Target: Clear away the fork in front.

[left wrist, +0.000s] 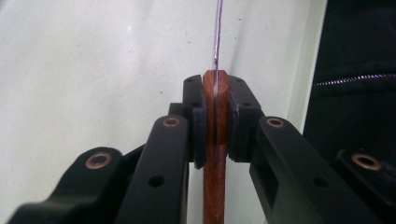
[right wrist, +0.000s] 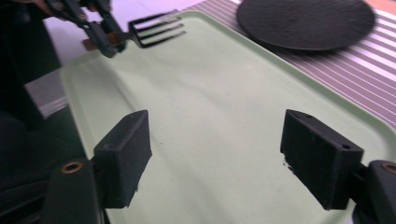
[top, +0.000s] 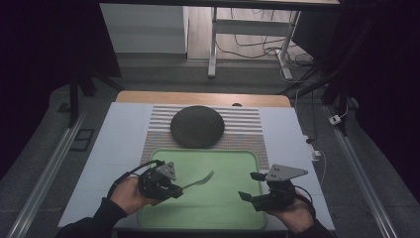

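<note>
- Table w/ pale cover ran near to far; striped mat lay toward the far end.
- Green tray sat near the person, its far edge on the mat.
- Dark round plate rested on the mat, just past the tray's far edge.
- Left gripper was over the tray's near-left part, jaws clamped on the fork by its wooden handle; tines pointed right and far, clear of the tray.
- Right gripper hovered over the tray's near-right part, jaws spread wide, nothing btwn them.
- Judgement: fork prob. headed for plate or mat; keep the grip square on the handle, carry it level, lower tines gently before letting go.
</note>
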`<state>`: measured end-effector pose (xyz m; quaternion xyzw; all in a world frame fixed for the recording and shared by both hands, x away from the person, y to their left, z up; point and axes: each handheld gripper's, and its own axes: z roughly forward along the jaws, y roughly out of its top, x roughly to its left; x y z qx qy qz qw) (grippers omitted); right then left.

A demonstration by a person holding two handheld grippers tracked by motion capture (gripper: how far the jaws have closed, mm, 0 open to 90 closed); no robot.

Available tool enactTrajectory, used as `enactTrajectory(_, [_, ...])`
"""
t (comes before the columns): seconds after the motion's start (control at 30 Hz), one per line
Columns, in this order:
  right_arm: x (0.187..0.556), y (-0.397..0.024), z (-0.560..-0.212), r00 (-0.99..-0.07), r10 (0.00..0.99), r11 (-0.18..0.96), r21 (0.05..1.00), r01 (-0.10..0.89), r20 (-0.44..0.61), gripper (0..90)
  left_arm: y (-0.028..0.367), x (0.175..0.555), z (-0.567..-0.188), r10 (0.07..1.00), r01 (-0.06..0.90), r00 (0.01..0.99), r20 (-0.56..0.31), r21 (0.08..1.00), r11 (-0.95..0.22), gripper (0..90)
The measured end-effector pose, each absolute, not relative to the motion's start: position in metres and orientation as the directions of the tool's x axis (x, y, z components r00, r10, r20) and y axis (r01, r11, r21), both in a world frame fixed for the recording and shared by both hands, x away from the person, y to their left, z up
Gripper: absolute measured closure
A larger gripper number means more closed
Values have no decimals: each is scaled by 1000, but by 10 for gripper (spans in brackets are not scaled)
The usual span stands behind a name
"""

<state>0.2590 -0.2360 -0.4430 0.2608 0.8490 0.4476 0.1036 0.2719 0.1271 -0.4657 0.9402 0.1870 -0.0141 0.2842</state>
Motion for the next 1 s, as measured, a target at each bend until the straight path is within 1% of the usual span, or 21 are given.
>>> enactTrajectory(0.07, [257, -239, -444, -832, 554, 473, 808, 352, 38, 213, 129, 271, -466, 373, 389, 917, -143, 527, -755, 799])
enactTrajectory(0.1, [256, -240, -444, -827, 562, 475, 806, 354, 32, 204, 131, 271, -466, 401, 418, 903, -152, 523, -743, 799])
enactTrajectory(0.13, [255, -241, -444, -822, 569, 476, 804, 356, 27, 190, 131, 271, -466, 401, 418, 903, -152, 523, -743, 799])
enactTrajectory(0.17, [255, -241, -444, -822, 569, 476, 804, 356, 27, 190, 132, 271, -466, 414, 431, 897, -155, 521, -737, 799])
enactTrajectory(0.2, [253, -244, -445, -813, 582, 478, 800, 362, 20, 172, 133, 270, -467, 430, 446, 889, -160, 520, -728, 799])
enactTrajectory(0.37, [249, -251, -445, -791, 612, 468, 799, 379, 17, 132, 138, 269, -468, 509, 526, 840, -187, 513, -679, 799])
enactTrajectory(0.4, [248, -254, -446, -779, 627, 459, 800, 387, 17, 103, 139, 269, -469, 525, 541, 830, -192, 509, -670, 799])
enactTrajectory(0.53, [245, -261, -447, -751, 660, 443, 795, 414, 24, 61, 143, 269, -472, 579, 599, 786, -215, 492, -631, 799])
enactTrajectory(0.57, [244, -262, -448, -743, 668, 439, 794, 421, 25, 50, 144, 268, -474, 608, 625, 764, -218, 484, -613, 799])
enactTrajectory(0.63, [242, -264, -449, -735, 678, 441, 786, 434, 26, 31, 145, 268, -475, 621, 637, 753, -217, 478, -605, 798])
enactTrajectory(0.7, [241, -266, -449, -727, 686, 437, 783, 442, 28, 17, 145, 268, -477, 648, 662, 730, -218, 465, -589, 798])
enactTrajectory(0.77, [240, -268, -449, -722, 691, 431, 781, 451, 36, 16, 147, 270, -481, 691, 710, 683, -237, 439, -551, 798])
enactTrajectory(0.8, [239, -269, -449, -719, 694, 427, 781, 455, 40, 13, 147, 270, -481, 691, 710, 683, -237, 439, -551, 798])
enactTrajectory(0.87, [237, -270, -450, -716, 697, 426, 780, 459, 41, 11, 150, 272, -486, 732, 760, 629, -263, 408, -506, 798])
enactTrajectory(0.9, [236, -271, -450, -716, 697, 429, 777, 461, 40, 11, 150, 272, -486, 732, 760, 629, -263, 408, -506, 798])
enactTrajectory(0.93, [236, -272, -450, -713, 700, 426, 777, 463, 41, 11, 152, 273, -489, 761, 791, 589, -272, 388, -474, 798])
enactTrajectory(1.0, [235, -272, -450, -712, 702, 429, 774, 465, 38, 11, 152, 273, -490, 773, 802, 574, -272, 378, -462, 798])
